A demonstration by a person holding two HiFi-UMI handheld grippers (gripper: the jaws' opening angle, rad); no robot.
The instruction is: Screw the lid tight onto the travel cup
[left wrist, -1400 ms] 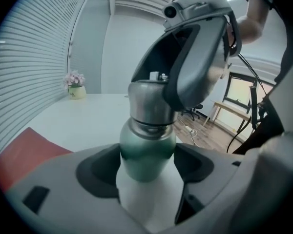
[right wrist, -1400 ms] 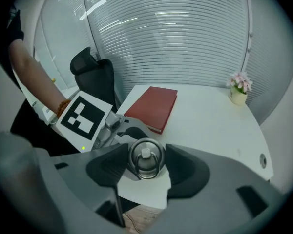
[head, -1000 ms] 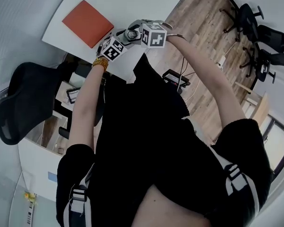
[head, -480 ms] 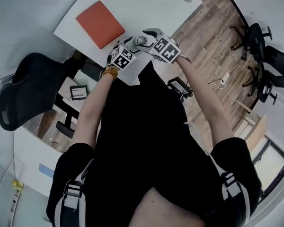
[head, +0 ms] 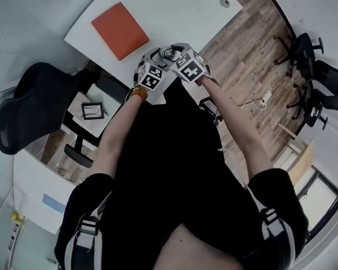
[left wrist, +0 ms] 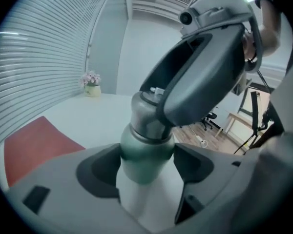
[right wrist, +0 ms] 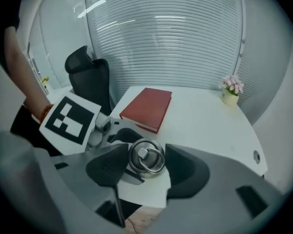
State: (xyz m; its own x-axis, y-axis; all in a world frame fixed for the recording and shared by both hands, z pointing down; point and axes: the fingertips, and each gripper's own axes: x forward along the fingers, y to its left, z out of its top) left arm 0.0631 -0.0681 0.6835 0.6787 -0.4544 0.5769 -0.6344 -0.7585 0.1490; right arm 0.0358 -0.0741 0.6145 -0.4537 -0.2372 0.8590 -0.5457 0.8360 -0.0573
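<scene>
**Both claws clamping as lid is meeting cup**

The left claw [left wrist: 146, 168] is pinching the cup [left wrist: 145, 152] across its green body, with both pads pressing on its sides. The right claw [right wrist: 145, 161] has just been closing and is gripping the lid [right wrist: 145, 155] by its rim, the lid sitting squarely between the jaws. The lid is sitting on the cup's mouth. How far it is threaded is not showing.

The person is holding the cup in the air over the near edge of the table [head: 174, 7], at the upper middle of the head view. A red book [head: 120, 30] is lying well apart at the upper left.

The cup is looking like smooth metal, so it is probably stiff, hard to dent and slippery under the pads. Its weight is depending on contents no view is revealing. The body's waist and the lid's rim are seeming the right places to hold. The ring [right wrist: 147, 159] on top is looking loose and poor for turning.

The cup's long axis is running bottom to top in the left gripper view, leaning slightly, with the lid end pointing up at the right claw's camera.
</scene>
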